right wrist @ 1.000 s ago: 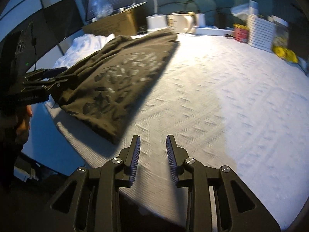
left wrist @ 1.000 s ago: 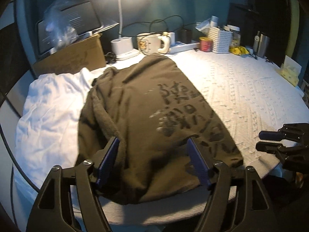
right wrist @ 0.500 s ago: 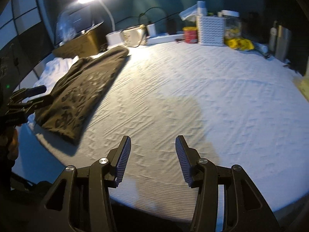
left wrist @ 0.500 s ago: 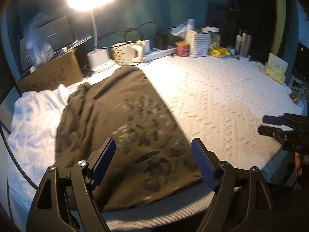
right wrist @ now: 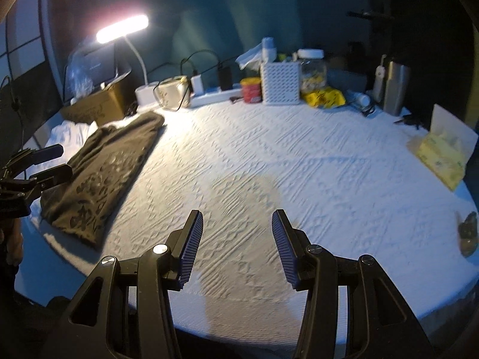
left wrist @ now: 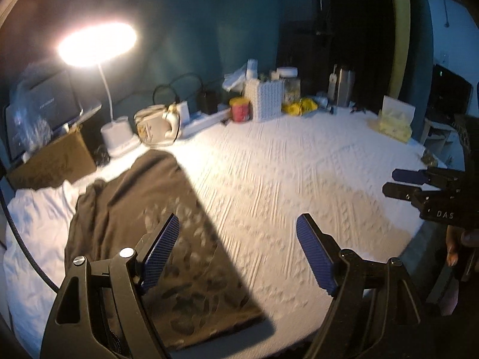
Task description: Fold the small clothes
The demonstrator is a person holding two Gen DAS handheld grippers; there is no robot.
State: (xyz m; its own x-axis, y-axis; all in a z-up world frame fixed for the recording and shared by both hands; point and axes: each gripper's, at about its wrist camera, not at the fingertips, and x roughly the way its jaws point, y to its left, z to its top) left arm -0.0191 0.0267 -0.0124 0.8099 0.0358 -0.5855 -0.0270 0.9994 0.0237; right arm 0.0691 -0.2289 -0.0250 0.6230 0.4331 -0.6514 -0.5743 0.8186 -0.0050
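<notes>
a: so where's the shirt (left wrist: 143, 227) right now?

b: lying flat on the left part of the table (left wrist: 299, 185), folded into a long dark strip with a print on top. its far end is close to the mug (left wrist: 154, 128), its near end close to the table's edge. beside it on the left is a white cloth (left wrist: 36, 227), crumpled.

a: is either tool on it?

b: no. the left gripper (left wrist: 239, 251) hangs above its near end, jaws wide apart, nothing between them. the right gripper (right wrist: 238, 248) is over bare table, well apart from the shirt, jaws apart too and empty.

a: how would it handle, you think?

b: soft and light, i'd guess. limp cotton, it'll sag and drag on that ribbed cover. i'd pinch it at the two near corners, through all the layers, or the fold slides apart.

a: count things for me.

b: one dark shirt, one white cloth, two grippers. at the back one lamp (left wrist: 97, 45), one mug, one red tin (right wrist: 251, 89), one white basket (right wrist: 280, 82). whether the white cloth is clothing, i can't tell.
</notes>
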